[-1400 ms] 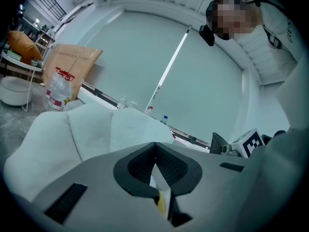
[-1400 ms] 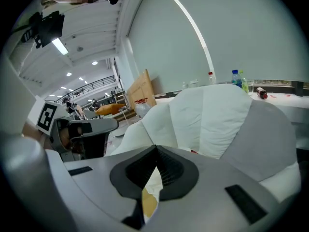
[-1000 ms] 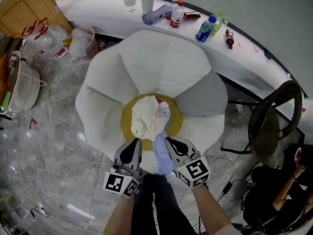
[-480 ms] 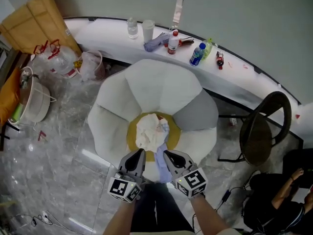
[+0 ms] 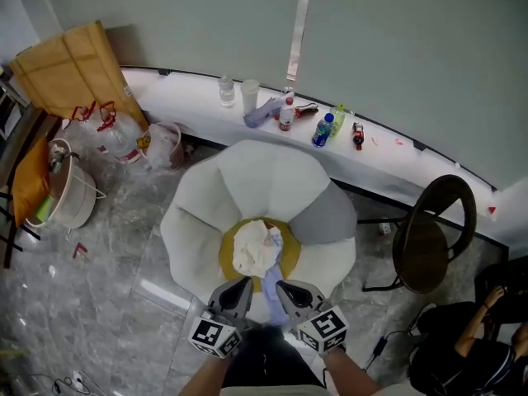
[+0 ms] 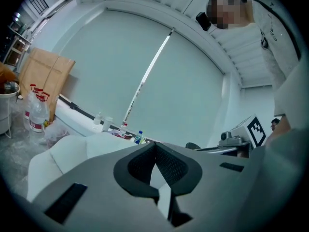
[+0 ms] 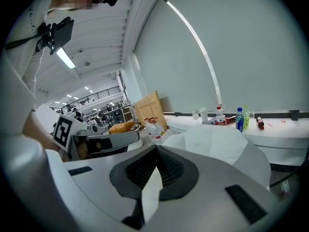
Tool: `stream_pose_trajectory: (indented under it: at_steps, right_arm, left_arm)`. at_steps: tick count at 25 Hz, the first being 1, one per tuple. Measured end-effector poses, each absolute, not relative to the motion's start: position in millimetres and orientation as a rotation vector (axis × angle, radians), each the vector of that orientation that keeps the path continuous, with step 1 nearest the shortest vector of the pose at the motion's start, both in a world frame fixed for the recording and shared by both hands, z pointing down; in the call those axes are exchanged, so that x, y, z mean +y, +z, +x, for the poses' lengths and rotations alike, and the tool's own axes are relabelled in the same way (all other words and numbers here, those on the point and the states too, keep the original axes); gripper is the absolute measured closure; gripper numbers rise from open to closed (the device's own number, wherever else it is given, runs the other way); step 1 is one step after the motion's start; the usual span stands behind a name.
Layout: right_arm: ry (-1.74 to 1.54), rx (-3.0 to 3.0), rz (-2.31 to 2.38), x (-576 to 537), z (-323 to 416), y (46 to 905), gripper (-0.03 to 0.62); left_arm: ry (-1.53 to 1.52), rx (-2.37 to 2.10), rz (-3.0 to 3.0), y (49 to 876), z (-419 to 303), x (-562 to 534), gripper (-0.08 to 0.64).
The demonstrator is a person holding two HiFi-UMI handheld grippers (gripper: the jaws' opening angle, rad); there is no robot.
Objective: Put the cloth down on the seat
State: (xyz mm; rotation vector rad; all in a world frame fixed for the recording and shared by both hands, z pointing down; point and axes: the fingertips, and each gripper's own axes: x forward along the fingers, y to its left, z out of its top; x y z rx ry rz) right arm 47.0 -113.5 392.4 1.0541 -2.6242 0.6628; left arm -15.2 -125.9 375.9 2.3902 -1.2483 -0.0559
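White and pale-blue, the cloth lies heaped on the seat, its tail trailing near between your left gripper and right gripper. Fingers on both are pressed together. It looks light and limp, so pinch a fold.

Your seat has white petals, with one grey petal at its right and a mustard-yellow centre. The cloth is cream-white with a pale blue patch, and its lower strip is lavender. Your left gripper and right gripper are grey with black ribbed pads, and each bears black-on-white square markers. The cardboard at the upper left is brown. The ledge is white and carries a blue bottle, a green bottle and a dark red bottle. The floor is veined grey marble, the chair at the right is black, and the wall is pale grey-green.
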Motion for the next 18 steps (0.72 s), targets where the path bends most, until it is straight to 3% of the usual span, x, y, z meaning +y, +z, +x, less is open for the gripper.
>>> stream_pose_trajectory:
  at_steps: [18]
  right_arm:
    - [0.612,-2.715,1.030,-65.4,46.4,284.6,0.578]
  left_arm:
    - [-0.084,-1.180,2.497,271.7,-3.2,-74.7,0.548]
